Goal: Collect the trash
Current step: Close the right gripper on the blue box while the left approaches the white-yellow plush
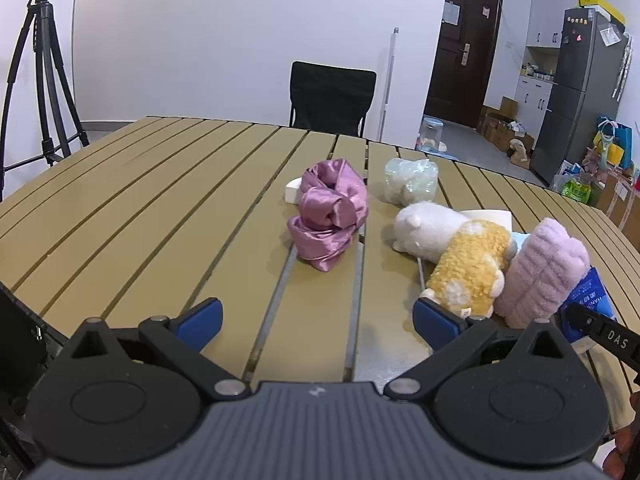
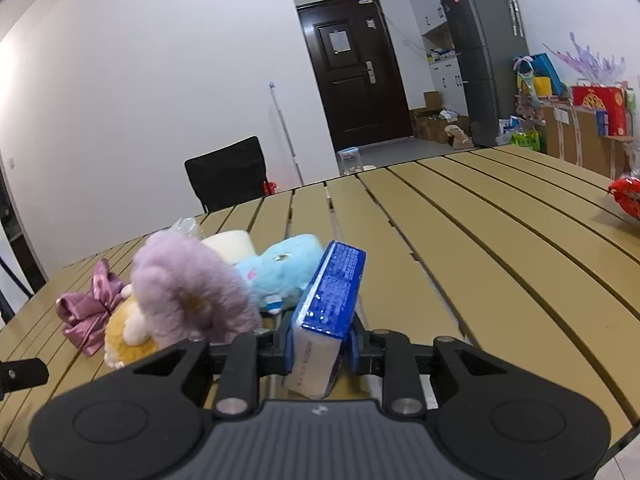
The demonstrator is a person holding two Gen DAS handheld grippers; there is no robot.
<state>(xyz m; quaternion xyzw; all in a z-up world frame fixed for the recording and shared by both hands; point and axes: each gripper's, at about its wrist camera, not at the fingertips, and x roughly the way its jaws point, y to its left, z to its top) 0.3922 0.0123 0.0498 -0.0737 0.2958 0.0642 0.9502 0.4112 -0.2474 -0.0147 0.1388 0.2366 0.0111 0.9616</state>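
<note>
My right gripper (image 2: 319, 346) is shut on a blue and white tissue packet (image 2: 326, 304) and holds it just above the slatted table (image 2: 460, 248); the packet also shows in the left wrist view (image 1: 590, 302). My left gripper (image 1: 318, 318) is open and empty over the table (image 1: 160, 200), in front of a purple satin cloth (image 1: 328, 216). A crumpled clear plastic bag (image 1: 410, 180) lies behind the toys. A red wrapper (image 2: 626, 196) lies at the table's far right.
Plush toys cluster on the table: white (image 1: 424, 226), yellow (image 1: 470, 272), lilac (image 1: 544, 276), light blue (image 2: 280, 268). A white block (image 1: 292, 190) lies behind the cloth. A black chair (image 1: 330, 98) stands beyond the table, a tripod (image 1: 44, 80) at left.
</note>
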